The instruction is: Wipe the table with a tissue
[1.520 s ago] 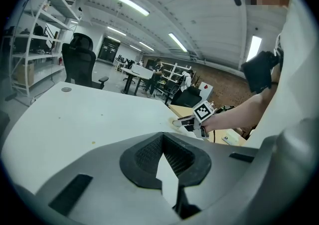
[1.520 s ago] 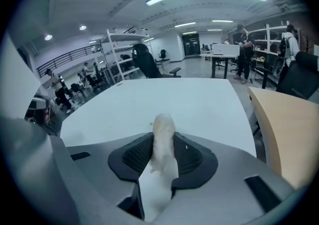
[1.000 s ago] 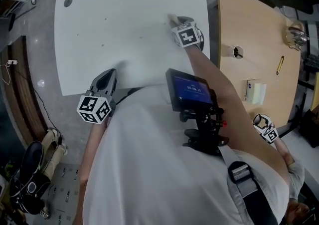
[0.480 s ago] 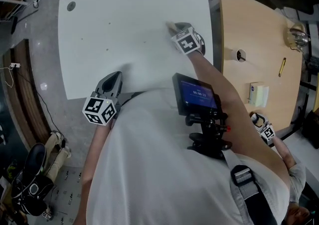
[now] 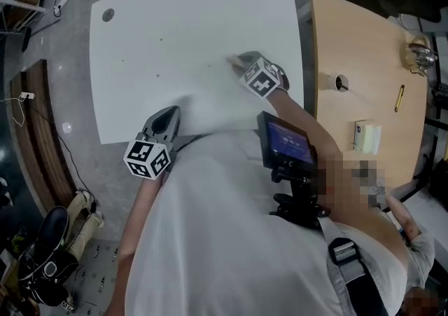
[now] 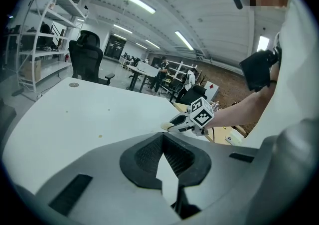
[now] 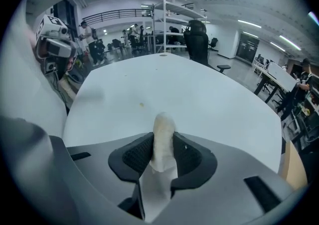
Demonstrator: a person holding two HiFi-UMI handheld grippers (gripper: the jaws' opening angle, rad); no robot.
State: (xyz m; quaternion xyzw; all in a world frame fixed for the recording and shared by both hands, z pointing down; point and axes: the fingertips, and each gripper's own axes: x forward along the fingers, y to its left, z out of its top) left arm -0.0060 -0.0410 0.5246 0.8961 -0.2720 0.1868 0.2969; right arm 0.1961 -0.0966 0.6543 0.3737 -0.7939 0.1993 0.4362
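The white table (image 5: 175,20) fills the head view and carries several small specks (image 5: 157,74). My right gripper (image 5: 241,64) points down at the table's right part, shut on a rolled white tissue (image 5: 234,59) whose end rests on the surface. In the right gripper view the tissue (image 7: 163,121) sticks out between the pads of the right gripper (image 7: 163,140), with a small crumb (image 7: 141,104) just beyond it. My left gripper (image 5: 170,113) hovers at the near edge, shut and holding nothing. The left gripper view shows the left gripper (image 6: 162,141) and, farther off, the right gripper (image 6: 184,121).
A wooden desk (image 5: 364,41) adjoins the table's right side, bearing a yellow pen (image 5: 400,97), a notepad (image 5: 365,134) and a cable hole (image 5: 338,83). A grommet hole (image 5: 108,15) marks the white table's far left corner. An office chair (image 7: 197,39) stands beyond the table.
The right gripper has slid the tissue across the table, leftward and nearer to me, and its wrist has rolled. The left gripper has stayed at the near edge.
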